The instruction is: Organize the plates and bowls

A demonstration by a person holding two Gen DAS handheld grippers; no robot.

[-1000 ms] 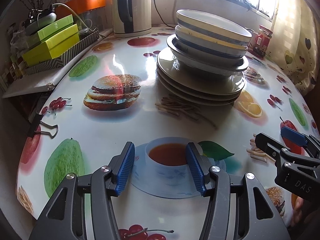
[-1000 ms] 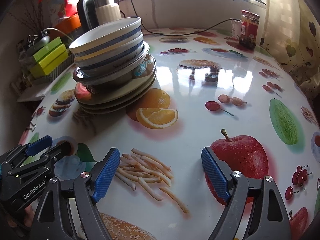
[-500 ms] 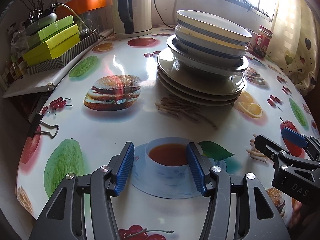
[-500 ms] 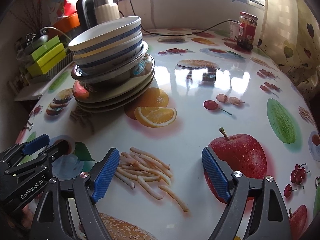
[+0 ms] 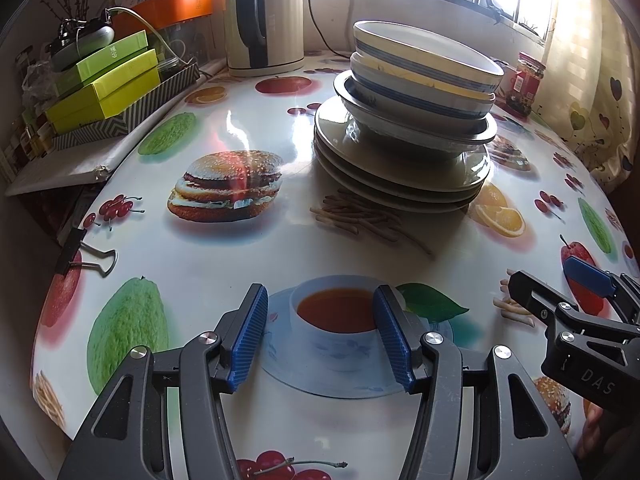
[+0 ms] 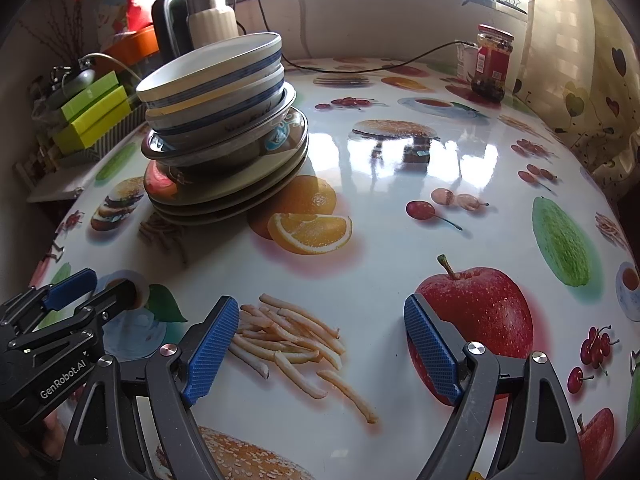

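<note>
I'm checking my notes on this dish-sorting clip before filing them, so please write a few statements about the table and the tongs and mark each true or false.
1. The bowls sit on top of the plates. True.
2. The left tongs grip a bowl. False: they are open with nothing real between them, only a teacup printed on the tablecloth.
3. The right tongs are open and empty. True.
4. The jar stands on the stack. False: it stands apart, near the window.
5. The kettle stands behind the stack. True.

"GenRobot.AI" on left gripper body; "DAS" on right gripper body. Jar label unreadable.
</note>
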